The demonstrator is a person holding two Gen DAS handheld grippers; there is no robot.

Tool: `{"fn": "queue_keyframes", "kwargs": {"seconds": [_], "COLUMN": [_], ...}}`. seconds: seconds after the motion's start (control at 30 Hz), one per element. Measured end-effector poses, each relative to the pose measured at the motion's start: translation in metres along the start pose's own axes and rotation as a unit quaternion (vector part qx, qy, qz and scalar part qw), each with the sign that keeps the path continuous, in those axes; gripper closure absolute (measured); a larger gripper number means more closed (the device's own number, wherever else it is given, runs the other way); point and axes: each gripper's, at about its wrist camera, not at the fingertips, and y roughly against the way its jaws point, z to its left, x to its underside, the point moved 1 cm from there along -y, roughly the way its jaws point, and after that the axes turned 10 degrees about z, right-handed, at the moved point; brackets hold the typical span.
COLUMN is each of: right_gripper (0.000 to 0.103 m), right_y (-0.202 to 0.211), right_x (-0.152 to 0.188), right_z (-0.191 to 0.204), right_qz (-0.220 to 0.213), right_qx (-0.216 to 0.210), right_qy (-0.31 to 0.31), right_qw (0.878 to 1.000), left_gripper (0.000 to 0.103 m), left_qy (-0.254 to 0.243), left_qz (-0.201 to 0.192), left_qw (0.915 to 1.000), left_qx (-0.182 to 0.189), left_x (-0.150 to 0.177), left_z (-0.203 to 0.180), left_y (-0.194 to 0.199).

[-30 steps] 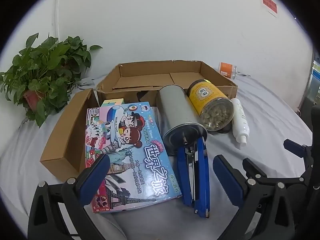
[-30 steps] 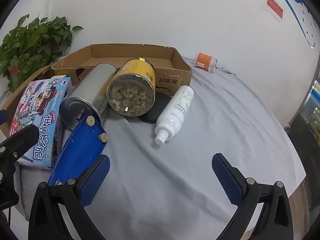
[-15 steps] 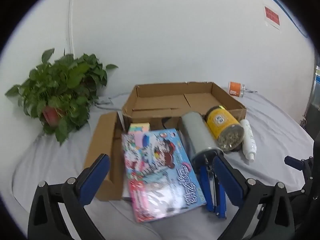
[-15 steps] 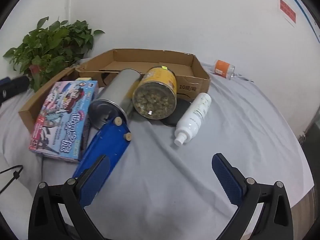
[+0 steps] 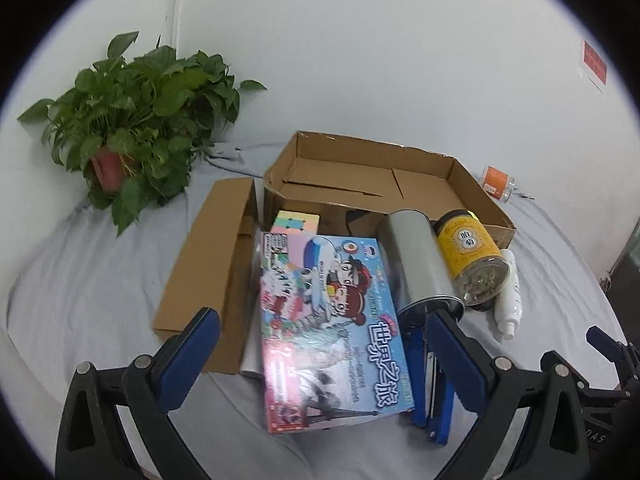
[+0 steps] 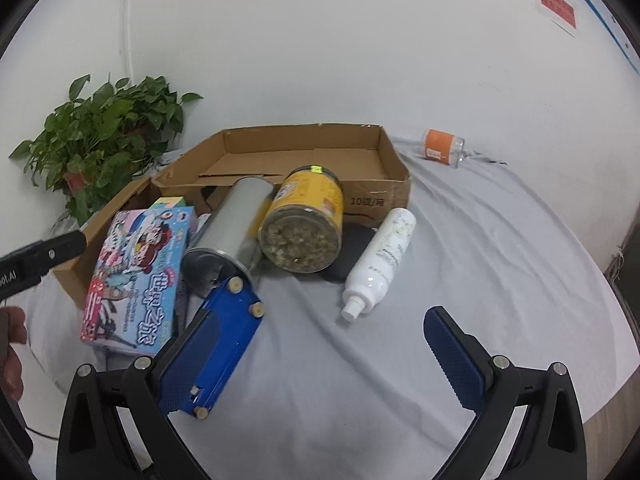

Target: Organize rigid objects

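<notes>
A colourful game box lies partly over a flat cardboard lid. Beside it lie a silver tin, a yellow-labelled jar, a white spray bottle and a blue stapler-like tool. A pastel cube sits behind the game box. My left gripper is open above the game box. My right gripper is open and empty over the grey cloth, its left finger above the blue tool.
An open cardboard box stands behind the objects. A potted plant is at the back left. A small orange-labelled jar lies at the back right. A white wall is behind.
Both grippers have pulled back and risen, so the objects look farther away. The left gripper has swung over the game box. Nothing was grasped.
</notes>
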Motion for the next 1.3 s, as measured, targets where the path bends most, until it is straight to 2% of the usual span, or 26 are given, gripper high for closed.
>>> {"fn": "queue_keyframes", "kwargs": {"seconds": [0.07, 0.13, 0.2, 0.27, 0.33, 0.43, 0.5, 0.53, 0.6, 0.77, 0.9, 0.93, 1.07, 1.2, 1.3], "right_gripper": [0.000, 0.000, 0.000, 0.000, 0.000, 0.000, 0.000, 0.000, 0.000, 0.000, 0.000, 0.000, 0.000, 0.000, 0.000], "right_y": [-0.002, -0.009, -0.017, -0.026, -0.035, -0.049, -0.060, -0.064, -0.071, -0.075, -0.071, -0.069, -0.053, -0.038, -0.039], "right_x": [-0.002, -0.005, -0.008, -0.013, -0.020, -0.031, -0.036, -0.036, -0.037, -0.035, -0.031, -0.030, -0.025, -0.019, -0.022], "right_z": [-0.013, -0.024, -0.032, -0.040, -0.043, -0.044, -0.044, -0.041, -0.036, -0.016, -0.005, 0.000, 0.025, 0.055, 0.077], "right_qz": [-0.012, -0.011, -0.008, -0.006, -0.002, 0.010, 0.018, 0.023, 0.026, 0.020, 0.016, 0.015, 0.008, -0.002, 0.020], "right_qx": [0.011, 0.018, 0.022, 0.019, 0.009, -0.013, -0.022, -0.017, -0.001, 0.009, 0.003, -0.005, -0.069, -0.139, -0.189], "right_qy": [-0.018, -0.017, -0.009, -0.003, 0.004, 0.015, 0.021, 0.026, 0.042, 0.070, 0.066, 0.065, 0.074, 0.072, 0.059], "right_qw": [1.000, 1.000, 1.000, 1.000, 1.000, 1.000, 0.999, 0.999, 0.999, 0.997, 0.998, 0.998, 0.995, 0.988, 0.980], "left_gripper": [0.001, 0.001, 0.001, 0.001, 0.001, 0.001, 0.001, 0.001, 0.001, 0.001, 0.001, 0.001, 0.001, 0.001, 0.010], "left_qy": [0.000, -0.022, -0.039, -0.021, -0.017, -0.049, -0.072, -0.075, -0.066, -0.021, -0.036, -0.042, -0.054, -0.051, -0.047], "left_qz": [-0.012, -0.019, -0.023, -0.036, -0.039, -0.060, -0.047, -0.029, -0.003, 0.001, -0.003, -0.005, 0.000, 0.015, 0.030], "left_qw": [0.9996, 0.9993, 0.9989, 0.9982, 0.9986, 0.9970, 0.9949, 0.9950, 0.9965, 0.9989, 0.9993, 0.9991, 0.9979, 0.9973, 0.9976], "left_qx": [-0.024, -0.024, 0.013, 0.043, 0.032, -0.010, -0.052, -0.060, -0.051, -0.042, -0.012, -0.009, -0.036, -0.049, -0.040], "left_x": [0.001, -0.003, -0.007, -0.008, -0.010, -0.011, -0.009, -0.009, -0.007, 0.001, -0.003, -0.004, -0.011, -0.014, -0.013], "left_z": [-0.009, -0.020, -0.031, -0.033, -0.039, -0.053, -0.059, -0.060, -0.057, -0.043, -0.031, -0.026, 0.000, 0.042, 0.071], "left_y": [-0.003, -0.004, -0.003, 0.000, 0.000, 0.005, 0.001, -0.003, -0.009, -0.012, -0.006, -0.004, -0.006, -0.015, -0.026]}}
